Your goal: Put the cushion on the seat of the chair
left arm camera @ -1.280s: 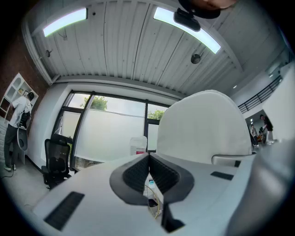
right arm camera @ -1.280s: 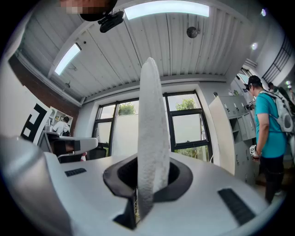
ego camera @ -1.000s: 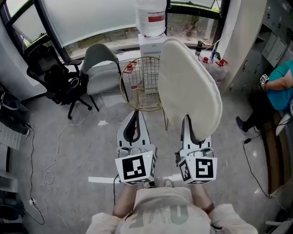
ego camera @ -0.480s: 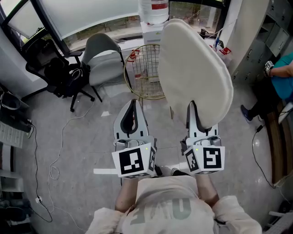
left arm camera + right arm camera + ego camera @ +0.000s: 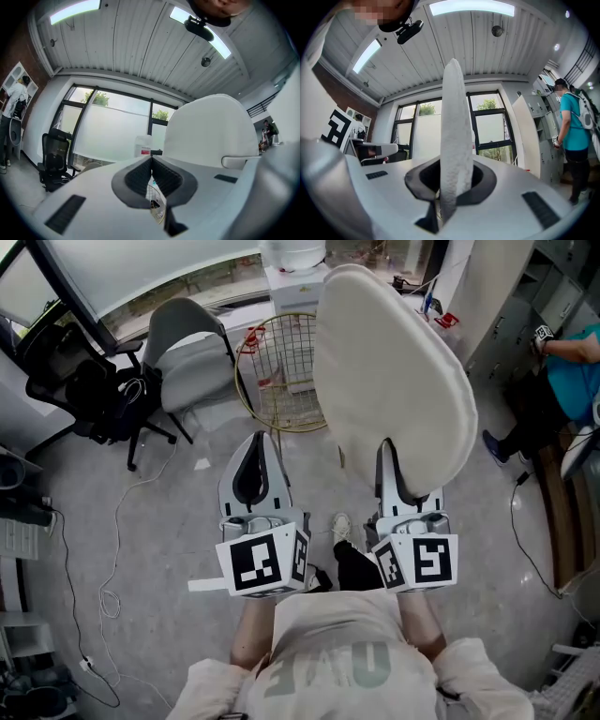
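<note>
A large cream cushion (image 5: 389, 381) stands on edge in the air, and my right gripper (image 5: 390, 454) is shut on its lower rim. In the right gripper view the cushion (image 5: 453, 126) rises edge-on from between the dark pads (image 5: 480, 180). My left gripper (image 5: 254, 444) is beside it at the left, shut and holding nothing; its view shows the pads (image 5: 140, 176) meeting and the cushion's broad face (image 5: 211, 131) to the right. A gold wire chair (image 5: 281, 371) stands just ahead on the floor, its right side hidden behind the cushion.
A grey shell chair (image 5: 192, 352) stands left of the wire chair, and a black office chair (image 5: 89, 395) further left. A water dispenser (image 5: 292, 273) is behind by the window. A person in teal (image 5: 572, 357) is at the right. Cables (image 5: 112, 549) trail over the floor.
Both grippers and the cushion have moved on toward the wire chair, and the cushion now covers more of it. A shoe has come into view between the grippers.
</note>
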